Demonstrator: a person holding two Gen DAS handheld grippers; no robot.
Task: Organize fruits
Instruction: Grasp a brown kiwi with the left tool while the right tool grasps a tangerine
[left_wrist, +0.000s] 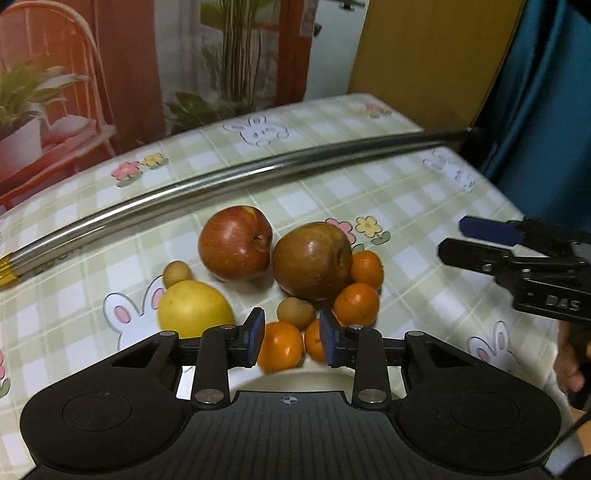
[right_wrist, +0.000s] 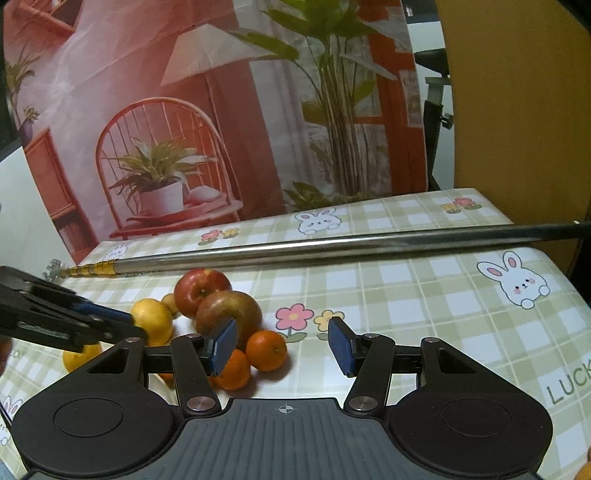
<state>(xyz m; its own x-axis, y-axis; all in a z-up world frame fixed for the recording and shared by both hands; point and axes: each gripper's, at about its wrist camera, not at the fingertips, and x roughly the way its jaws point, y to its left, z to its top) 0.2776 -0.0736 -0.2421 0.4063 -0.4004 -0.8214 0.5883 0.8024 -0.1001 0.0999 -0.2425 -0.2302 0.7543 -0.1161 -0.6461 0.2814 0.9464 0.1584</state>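
A heap of fruit lies on the checked tablecloth: two red apples, a yellow citrus, two small brown round fruits and several mandarins. My left gripper hovers low over the near side of the heap. A narrow gap stays between its blue pads, one mandarin shows through it, and neither pad presses on it. My right gripper stands open to the right of the heap, with a mandarin beyond its pads. In the left wrist view the right gripper comes in from the right.
A long metal pole lies across the table behind the fruit. A white plate rim shows just under my left gripper. A hand holds the right gripper at the table's right edge. A printed backdrop stands behind the table.
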